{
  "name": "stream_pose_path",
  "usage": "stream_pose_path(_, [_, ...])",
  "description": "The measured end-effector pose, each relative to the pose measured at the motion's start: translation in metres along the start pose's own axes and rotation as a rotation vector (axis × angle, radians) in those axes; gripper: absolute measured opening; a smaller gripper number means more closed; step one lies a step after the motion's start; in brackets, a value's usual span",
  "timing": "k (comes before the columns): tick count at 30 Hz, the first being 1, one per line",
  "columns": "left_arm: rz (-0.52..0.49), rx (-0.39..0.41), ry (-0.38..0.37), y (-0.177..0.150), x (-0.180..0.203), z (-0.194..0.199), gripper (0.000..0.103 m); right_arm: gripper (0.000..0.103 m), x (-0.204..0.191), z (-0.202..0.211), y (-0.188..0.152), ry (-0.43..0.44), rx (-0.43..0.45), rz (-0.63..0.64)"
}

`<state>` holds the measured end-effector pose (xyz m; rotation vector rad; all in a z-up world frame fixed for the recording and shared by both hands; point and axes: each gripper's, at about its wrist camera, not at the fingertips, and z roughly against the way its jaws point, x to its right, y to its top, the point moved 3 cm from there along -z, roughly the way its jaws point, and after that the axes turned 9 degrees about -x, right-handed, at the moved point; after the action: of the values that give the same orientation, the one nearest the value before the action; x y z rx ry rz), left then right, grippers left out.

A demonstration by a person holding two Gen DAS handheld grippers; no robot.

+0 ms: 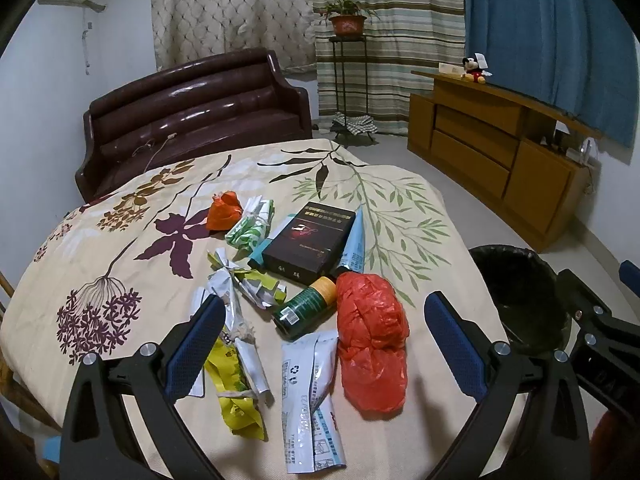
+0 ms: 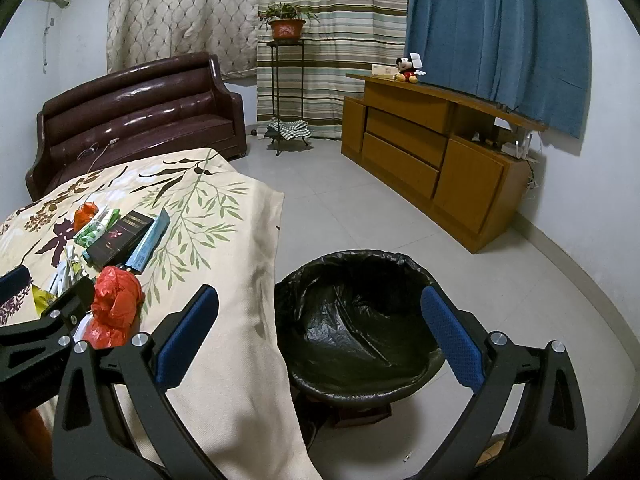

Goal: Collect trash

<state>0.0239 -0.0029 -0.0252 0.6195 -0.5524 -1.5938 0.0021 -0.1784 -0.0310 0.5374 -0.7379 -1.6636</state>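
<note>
On the floral cloth (image 1: 120, 216) covering the table, the trash lies in a loose heap, none of it yet picked up: a large crumpled red plastic bag (image 1: 372, 332) nearest the table's right edge, a green can with a yellow cap (image 1: 306, 306) touching it, a white printed pouch (image 1: 310, 396) in front, a yellow wrapper (image 1: 234, 396) and twisted silver wrappers (image 1: 236, 300) to the left, and farther back a dark box (image 1: 310, 242), a blue tube (image 1: 354, 240), a green-and-white packet (image 1: 250, 228) and a small orange wad (image 1: 224, 210). The left gripper (image 1: 324, 336) hovers over the near items with its jaws spread wide and nothing between the pads. Beside the table on the floor stands a bin lined with a black bag (image 2: 360, 320); as far as its inside shows, it holds nothing. The right gripper (image 2: 320, 328) hangs above this bin, fingers fully apart and empty. The collecting appears barely begun, with every visible piece left to move.
</note>
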Motion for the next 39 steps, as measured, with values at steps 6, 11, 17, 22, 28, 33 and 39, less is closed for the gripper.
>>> stream_pose_path(6, [-0.003, -0.005, -0.015, -0.0001, 0.0026, 0.0010, 0.097, 0.099, 0.0005, 0.0010, 0.0004, 0.000, -0.001, -0.001])
stream_pose_path(11, [-0.006, 0.003, -0.017, 0.0021, 0.0030, 0.0037, 0.097, 0.099, 0.0018, 0.0018, 0.0011, 0.001, -0.001, 0.000])
stream_pose_path(17, [-0.006, 0.003, -0.017, 0.0024, 0.0026, 0.0041, 0.097, 0.099, 0.0019, 0.0019, 0.0011, 0.001, -0.001, 0.000])
stream_pose_path(22, [-0.006, 0.004, -0.018, 0.0026, 0.0024, 0.0044, 0.097, 0.099, 0.0018, 0.0018, 0.0010, 0.002, -0.001, -0.001])
stream_pose_path(28, [-0.004, 0.001, -0.017, 0.0023, 0.0026, 0.0044, 0.097, 0.099, 0.0020, 0.0018, 0.0011, 0.002, -0.001, -0.001])
stream_pose_path(33, [-0.002, 0.000, -0.018, 0.0023, 0.0014, 0.0050, 0.097, 0.099, 0.0019, 0.0016, 0.0009, 0.003, 0.000, -0.002])
stream_pose_path(39, [-0.002, 0.000, -0.017, 0.0023, 0.0014, 0.0044, 0.097, 0.099, 0.0022, 0.0016, 0.0011, 0.003, -0.001, -0.002])
